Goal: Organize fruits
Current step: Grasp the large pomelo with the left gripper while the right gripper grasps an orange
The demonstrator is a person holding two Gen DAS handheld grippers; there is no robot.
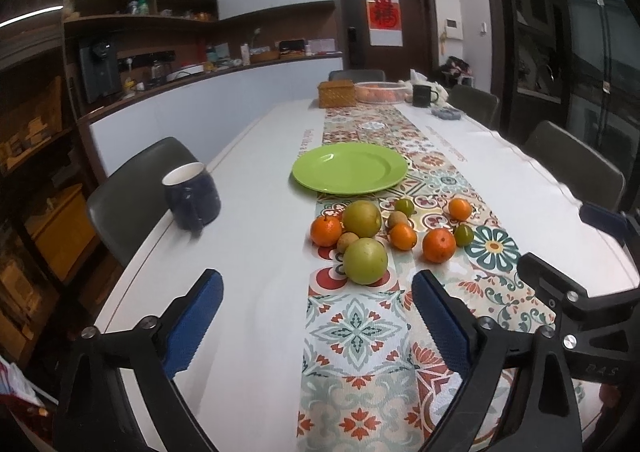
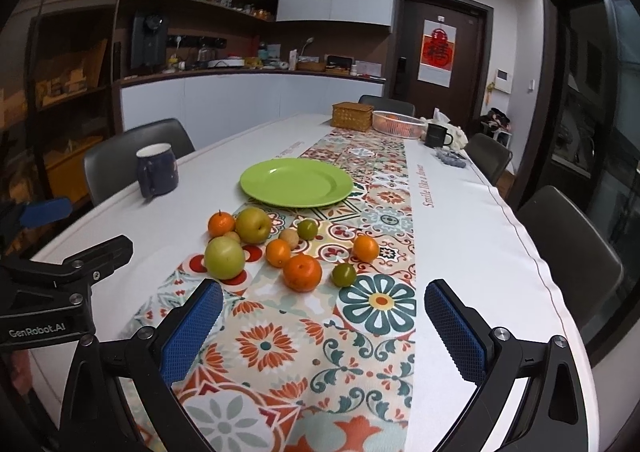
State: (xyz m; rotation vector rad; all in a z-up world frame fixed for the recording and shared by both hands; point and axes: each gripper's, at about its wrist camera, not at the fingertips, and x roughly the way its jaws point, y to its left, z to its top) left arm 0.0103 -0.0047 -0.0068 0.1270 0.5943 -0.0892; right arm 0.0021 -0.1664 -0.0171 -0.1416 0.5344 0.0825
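Closest in, the left gripper (image 1: 318,318) hangs over the near end of the table with its blue pads spread wide and nothing between them, and the right gripper (image 2: 324,326) does the same just beside it, jaws apart and empty above the patterned table runner (image 2: 304,352). Just beyond the fingertips sits the loose cluster of fruit, all on the runner: a big green apple (image 1: 365,260) nearest, a second yellow-green apple (image 1: 361,218) behind it, a large orange (image 1: 439,245) to the right, more small oranges (image 1: 326,230) around them, two little green citrus (image 1: 463,234), and a couple of small brown fruits (image 1: 347,242) tucked in between. Past the cluster, the green plate (image 1: 350,167) has nothing on it. Off to the left on the white tablecloth (image 1: 256,211) stands a dark blue mug (image 1: 191,193); its contents can't be made out. At the far end, a woven basket (image 2: 352,116) sits closed, next to a clear bowl (image 2: 398,123) holding orange fruit, then a black mug (image 2: 437,135). The right wrist view alone reads "Smile like a flower" printed on the cloth, and shows the second apple's stem dimple.
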